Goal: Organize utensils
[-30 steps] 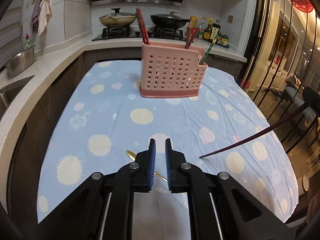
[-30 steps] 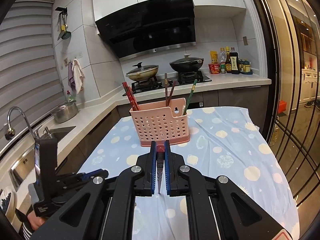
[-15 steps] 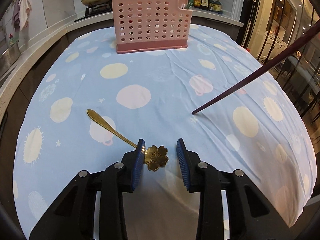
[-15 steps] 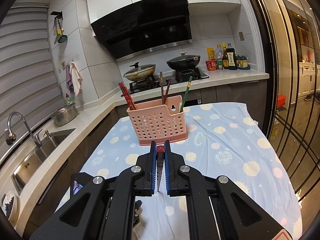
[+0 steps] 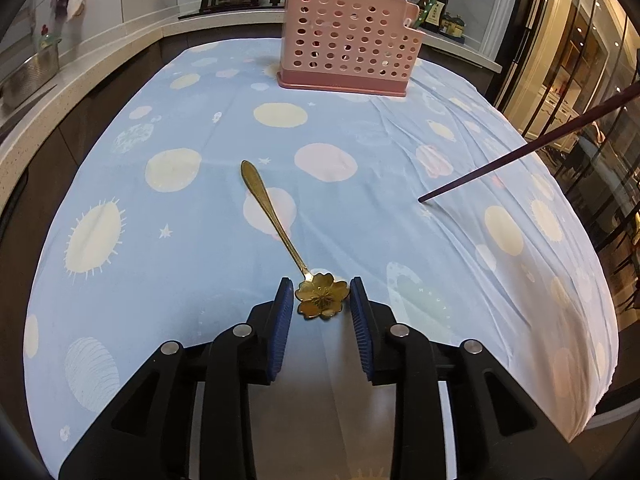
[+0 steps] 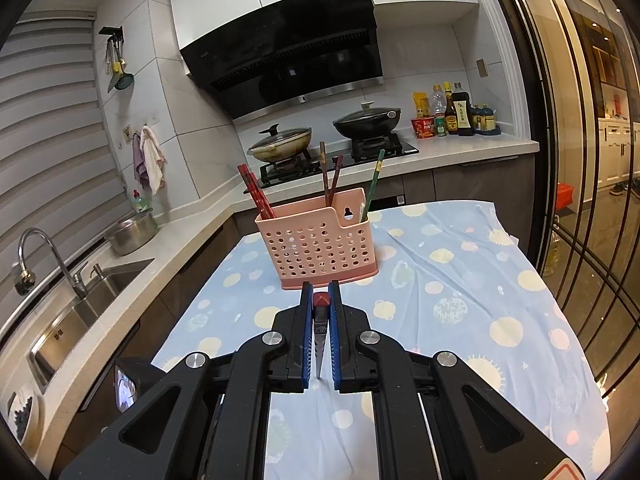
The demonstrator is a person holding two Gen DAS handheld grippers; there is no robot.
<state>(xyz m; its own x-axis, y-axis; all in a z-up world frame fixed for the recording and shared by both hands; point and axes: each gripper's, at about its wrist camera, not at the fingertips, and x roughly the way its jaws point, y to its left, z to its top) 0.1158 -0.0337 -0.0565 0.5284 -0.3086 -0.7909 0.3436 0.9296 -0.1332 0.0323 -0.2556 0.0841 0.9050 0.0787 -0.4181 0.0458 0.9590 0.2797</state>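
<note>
A gold spoon (image 5: 276, 232) with a flower-shaped bowl lies on the blue dotted tablecloth (image 5: 180, 240). My left gripper (image 5: 321, 294) is open, low over the cloth, its jaws on either side of the flower bowl without touching it. My right gripper (image 6: 320, 300) is shut on a dark red chopstick (image 6: 320, 332), held above the table; in the left wrist view its long end (image 5: 520, 152) points down at the cloth. A pink perforated utensil holder (image 6: 320, 240) stands at the far end with several chopsticks upright in it; it also shows in the left wrist view (image 5: 348, 44).
A counter runs along the left with a sink and tap (image 6: 52, 268) and a steel pot (image 6: 132, 232). A stove with two lidded pans (image 6: 324, 136) and sauce bottles (image 6: 452, 114) stands behind the table. Glass doors (image 6: 592, 160) are on the right.
My left gripper has opened and come down over the spoon, so its jaws now flank the flower bowl. My right gripper has kept hold of the chopstick and barely moved.
</note>
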